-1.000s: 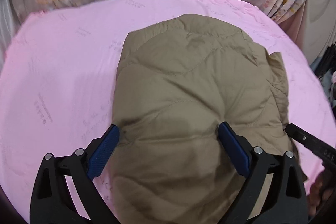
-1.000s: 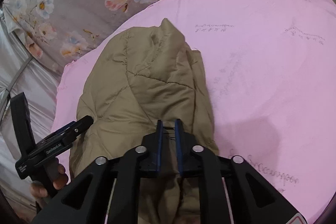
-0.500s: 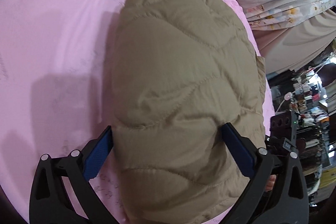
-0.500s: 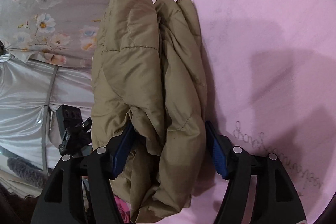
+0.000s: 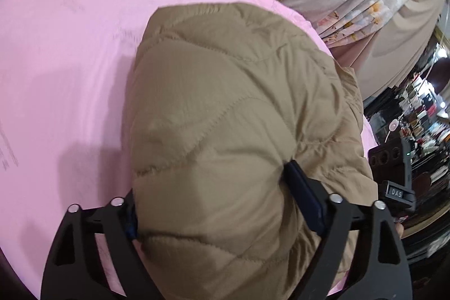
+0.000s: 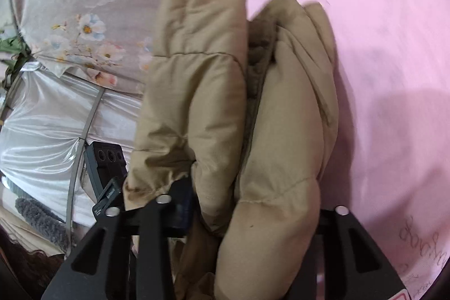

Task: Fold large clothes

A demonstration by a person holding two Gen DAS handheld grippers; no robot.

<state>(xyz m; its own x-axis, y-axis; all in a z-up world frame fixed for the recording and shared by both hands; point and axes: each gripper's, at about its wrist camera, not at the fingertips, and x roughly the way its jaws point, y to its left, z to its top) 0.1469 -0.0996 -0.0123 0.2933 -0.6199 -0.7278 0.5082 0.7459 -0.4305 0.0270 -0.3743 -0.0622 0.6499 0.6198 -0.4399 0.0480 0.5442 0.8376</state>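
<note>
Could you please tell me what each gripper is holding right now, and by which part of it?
Both hold the folded tan quilted jacket: the left gripper across its near end, the right gripper around the bunched layers at its near edge. Both sets of jaws are closing on it.

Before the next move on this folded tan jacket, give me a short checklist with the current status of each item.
1. Jacket between the fingers of the left gripper: ok, the bulk fills the gap as the jaws are closing.
2. Right gripper on the jacket's side edge: ok, folded layers bulge between its closing jaws.
3. Fold stacked evenly: not ok, the right wrist view shows layers gaping apart.
4. Jacket supported by the pink sheet: cannot tell whether it rests or is lifted.
5. Both grippers clear of each other: ok, the right one sits apart at the left view's edge.
</note>
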